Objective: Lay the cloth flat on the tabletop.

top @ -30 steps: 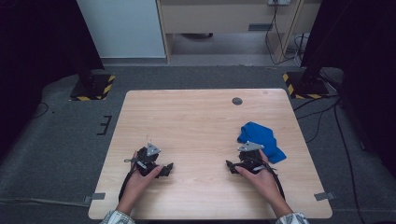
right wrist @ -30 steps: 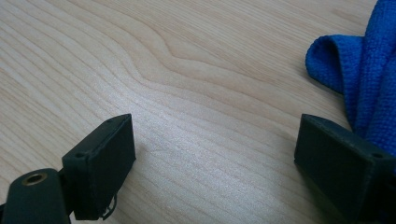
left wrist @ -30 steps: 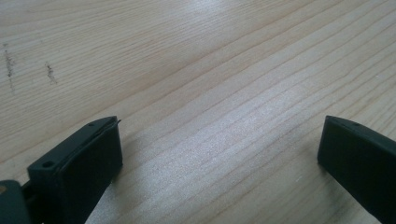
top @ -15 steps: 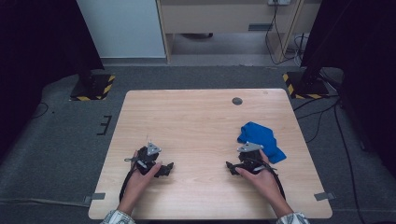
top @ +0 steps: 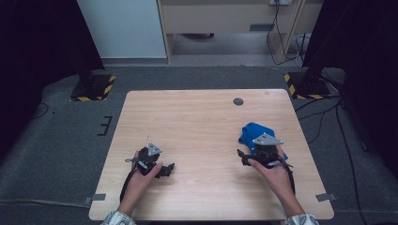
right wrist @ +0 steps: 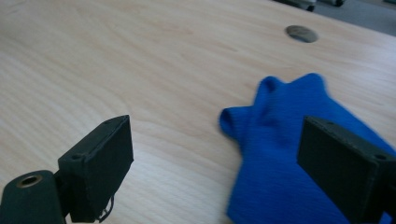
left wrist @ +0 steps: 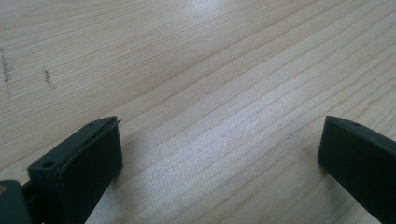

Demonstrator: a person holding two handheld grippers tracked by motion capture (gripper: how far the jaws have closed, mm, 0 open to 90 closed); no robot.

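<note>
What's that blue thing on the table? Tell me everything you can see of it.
The blue cloth looks like soft ribbed fabric, crumpled, with rounded folds poking up at its far edge. It lies on the wooden table, on the person's right side, short of a small round grey disc. The right gripper, jaws wide apart, hovers at its near edge without clamping it.

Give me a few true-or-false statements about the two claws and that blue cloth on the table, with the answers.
1. The right claw is open. True.
2. The right claw is clamped on the blue cloth. False: its jaws stand apart, with one jaw over the cloth and nothing gripped.
3. The left claw holds a wooden block. False: it is open over bare wooden table.
4. The cloth lies on the person's right side of the table. True.
5. A small round dark disc sits in the tabletop beyond the cloth. True.
</note>
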